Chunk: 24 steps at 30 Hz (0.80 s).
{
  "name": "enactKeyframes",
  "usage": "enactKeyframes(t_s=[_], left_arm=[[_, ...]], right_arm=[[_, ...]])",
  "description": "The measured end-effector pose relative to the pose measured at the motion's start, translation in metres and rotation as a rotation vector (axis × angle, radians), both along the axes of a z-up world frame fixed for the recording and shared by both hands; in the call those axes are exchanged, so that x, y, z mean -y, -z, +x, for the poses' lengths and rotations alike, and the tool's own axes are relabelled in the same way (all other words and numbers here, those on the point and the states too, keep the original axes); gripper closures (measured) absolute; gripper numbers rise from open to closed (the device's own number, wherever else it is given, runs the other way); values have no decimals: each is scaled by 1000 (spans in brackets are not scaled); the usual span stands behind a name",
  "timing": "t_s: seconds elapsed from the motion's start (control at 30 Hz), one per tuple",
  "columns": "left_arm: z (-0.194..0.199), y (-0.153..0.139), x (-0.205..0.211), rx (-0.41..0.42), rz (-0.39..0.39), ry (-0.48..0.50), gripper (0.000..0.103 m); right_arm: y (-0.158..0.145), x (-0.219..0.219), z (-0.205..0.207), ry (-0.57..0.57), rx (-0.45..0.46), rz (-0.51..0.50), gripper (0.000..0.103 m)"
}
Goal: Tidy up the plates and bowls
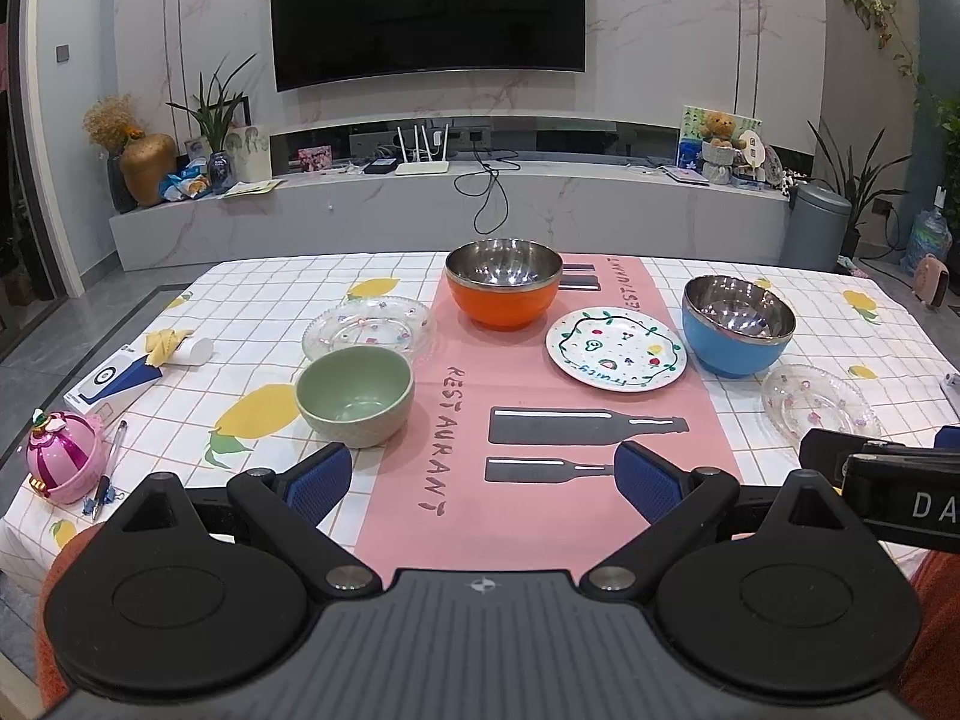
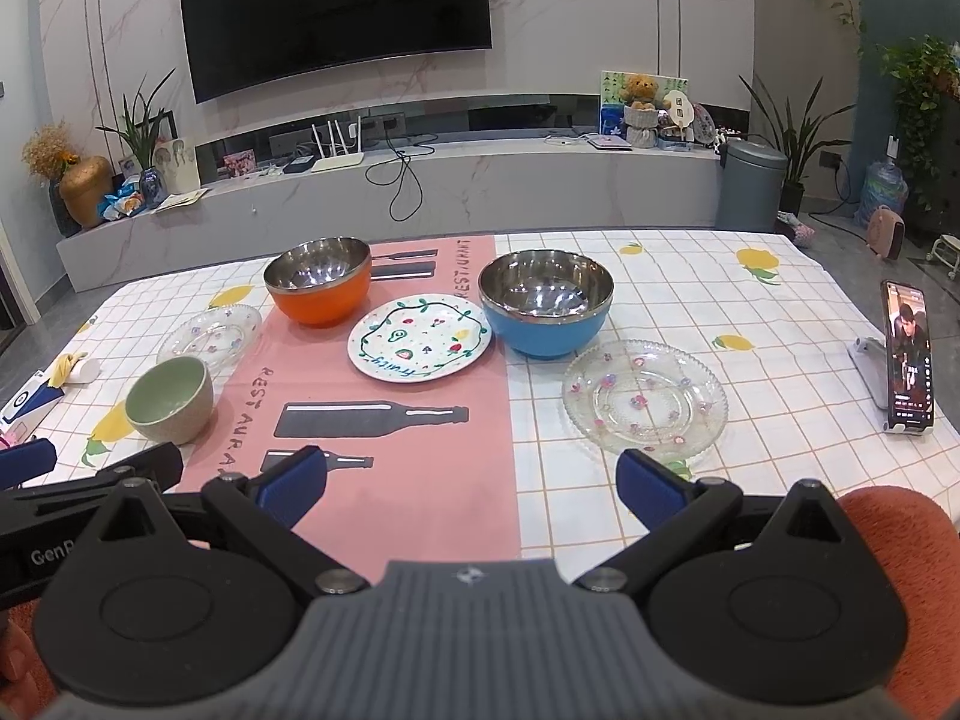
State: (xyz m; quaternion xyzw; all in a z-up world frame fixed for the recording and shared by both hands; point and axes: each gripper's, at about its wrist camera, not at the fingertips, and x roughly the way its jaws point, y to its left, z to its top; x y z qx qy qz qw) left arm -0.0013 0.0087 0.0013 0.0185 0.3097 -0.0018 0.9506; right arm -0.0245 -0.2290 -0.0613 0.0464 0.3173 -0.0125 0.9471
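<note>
Home living rm. Big TV (image 1: pixel 427 6) on marble wall, top centre; low media shelf (image 1: pixel 450 204) below w/ router (image 1: pixel 422 167), teddy bear (image 1: pixel 719 127), photos. Potted plants (image 1: pixel 852 174) at right, gold vase (image 1: pixel 147 165) at left. Table w/ lemon-print cloth (image 1: pixel 252 312) across the middle, phone on stand (image 2: pixel 907 354) at right edge.

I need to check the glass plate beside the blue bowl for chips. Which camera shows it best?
The right wrist view: the glass plate lies whole and close, just ahead of the fingers. The left wrist view shows it only at the right edge, partly hidden by the other gripper.
</note>
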Motion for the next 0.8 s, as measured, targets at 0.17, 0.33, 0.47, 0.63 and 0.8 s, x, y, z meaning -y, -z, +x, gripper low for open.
enactKeyframes(t_s=[0.17,0.33,0.47,0.63,0.8], left_arm=[[0,0,0,1,0,-2,0],[0,1,1,1,1,-2,0],[0,1,1,0,-3,-1,0],[-1,2,2,-1,-3,1,0],[0,1,2,-1,-4,0,0]], right_arm=[[0,0,0,1,0,0,2],[0,0,0,1,-1,1,2],[0,0,0,0,0,1,3],[0,-1,0,-1,1,-2,2],[0,-1,0,-1,0,-1,2]])
